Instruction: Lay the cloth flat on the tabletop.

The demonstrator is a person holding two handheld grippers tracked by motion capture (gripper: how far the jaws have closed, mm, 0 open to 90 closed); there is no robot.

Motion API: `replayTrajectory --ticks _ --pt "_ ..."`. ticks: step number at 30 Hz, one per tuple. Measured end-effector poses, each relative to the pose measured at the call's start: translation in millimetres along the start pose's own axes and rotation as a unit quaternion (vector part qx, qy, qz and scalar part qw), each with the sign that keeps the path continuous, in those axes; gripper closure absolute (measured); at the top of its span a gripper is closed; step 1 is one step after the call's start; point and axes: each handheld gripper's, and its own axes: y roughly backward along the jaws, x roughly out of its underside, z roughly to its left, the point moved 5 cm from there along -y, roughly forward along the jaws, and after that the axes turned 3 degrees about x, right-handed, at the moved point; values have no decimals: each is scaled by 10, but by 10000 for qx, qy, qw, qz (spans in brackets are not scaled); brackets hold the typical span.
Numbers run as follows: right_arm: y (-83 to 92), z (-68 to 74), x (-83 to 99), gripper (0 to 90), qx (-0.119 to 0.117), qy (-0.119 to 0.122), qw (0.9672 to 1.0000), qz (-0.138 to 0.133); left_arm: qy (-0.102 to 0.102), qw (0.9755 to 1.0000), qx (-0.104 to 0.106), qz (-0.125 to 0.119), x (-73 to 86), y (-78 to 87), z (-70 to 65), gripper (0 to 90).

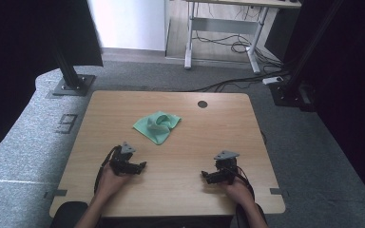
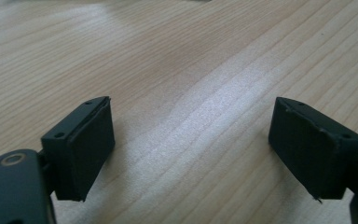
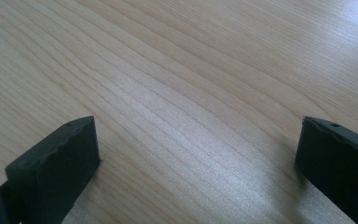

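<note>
A crumpled green cloth [image 1: 157, 125] lies on the wooden table [image 1: 209, 123], a little behind its middle. My left gripper [image 1: 140, 166] rests low over the table at the front left, well short of the cloth, held by a hand. In the left gripper view its jaws [image 2: 191, 144] stand open over bare wood. My right gripper [image 1: 205, 176] sits at the front right, pointing towards the left one. The right gripper view shows its jaws [image 3: 196, 163] open wide, nothing between them.
A small dark round hole [image 1: 202, 104] marks the table's far edge. Black frame posts on floor plates stand at the back left [image 1: 71, 76] and back right [image 1: 290, 85]. A desk frame with loose cables [image 1: 228, 45] stands farther back on the grey carpet.
</note>
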Motion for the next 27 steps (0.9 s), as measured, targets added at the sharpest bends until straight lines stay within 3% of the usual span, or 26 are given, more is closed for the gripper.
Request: replayTrajectory --ticks 6,9,15,27 --pt "0 0 0 0 0 -1 10000 0 89 9999 31 69 -41 -5 26 167" --pt "0 0 0 0 0 -1 10000 1 17 10000 28 38 -92 3 3 196" --pt "0 0 0 0 0 -3 10000 2 -123 9997 144 -135 -278 12 -36 258" --pt "0 -1 0 0 0 -2 10000 1 -154 9982 459 -351 -587 -92 -65 376"
